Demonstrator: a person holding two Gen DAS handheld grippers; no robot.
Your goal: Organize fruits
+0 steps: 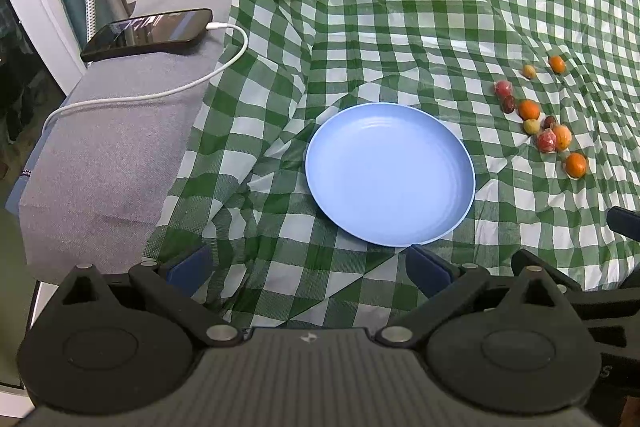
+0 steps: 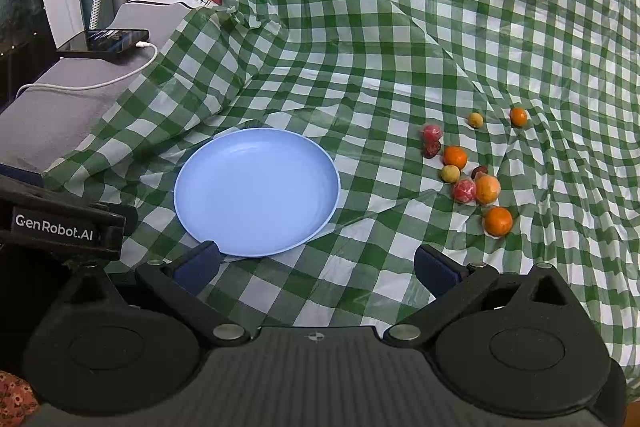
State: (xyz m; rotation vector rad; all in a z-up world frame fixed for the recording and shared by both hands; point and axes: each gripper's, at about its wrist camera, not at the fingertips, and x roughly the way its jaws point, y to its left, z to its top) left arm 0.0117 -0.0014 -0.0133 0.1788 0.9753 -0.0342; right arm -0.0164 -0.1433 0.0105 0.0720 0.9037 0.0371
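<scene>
Tools (image 1: 308, 267) (image 2: 318, 267) gape wide, empty, near blue plate (image 2: 224, 227).

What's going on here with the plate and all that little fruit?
A person holds a gripper in each hand over a checked cloth. Both the left gripper and the right gripper are open and hold nothing. The blue plate has nothing on it, and the fruits lie scattered on the cloth to its right. No sorting shows yet.
</scene>
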